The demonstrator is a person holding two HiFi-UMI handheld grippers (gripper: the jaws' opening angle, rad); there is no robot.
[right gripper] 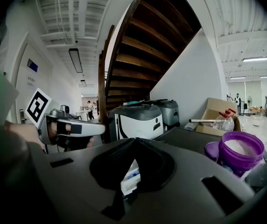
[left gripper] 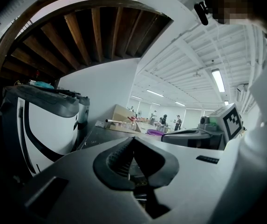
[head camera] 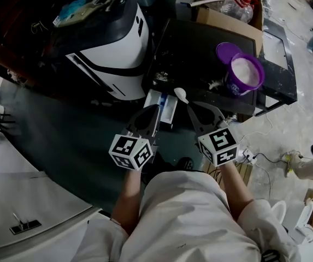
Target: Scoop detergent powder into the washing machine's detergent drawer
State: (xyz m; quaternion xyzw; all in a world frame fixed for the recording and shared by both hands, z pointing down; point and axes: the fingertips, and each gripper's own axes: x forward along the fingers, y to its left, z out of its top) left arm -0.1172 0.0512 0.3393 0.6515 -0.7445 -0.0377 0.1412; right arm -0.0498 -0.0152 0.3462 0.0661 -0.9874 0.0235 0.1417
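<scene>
The drawer (head camera: 165,106) is pulled out from the lower right corner of the washing machine (head camera: 111,52). Its long axis runs from the machine's front toward the person. It sits between the two gripper tips, closer to the left one.

The left gripper (head camera: 156,109) has its tips at the drawer's left edge. Its own view shows the jaws meeting at the tip (left gripper: 132,140), with nothing that can be made out between them. Whether they touch the drawer's wall or only hover beside it cannot be told.

The right gripper (head camera: 189,107) also has its jaws brought together at the tip (right gripper: 134,140). In the head view a white scoop (head camera: 181,95) sits right at that tip, its bowl pointing away from the person and slightly left, so the jaws appear to be pinching its handle. The right gripper view does not show the scoop itself. It shows only the white and blue drawer (right gripper: 130,179) through the gap behind the tips. Whether the bowl holds powder cannot be told.

The scoop's bowl lies just to the right of the drawer, near its far end. The open purple tub (head camera: 246,73) of powder stands on the black table (head camera: 195,48), well to the right and beyond the right gripper. A pour would likely need a short leftward shift and a roll of the right hand over the drawer's open compartment. A refill would mean reaching right and forward, away from the drawer.
</scene>
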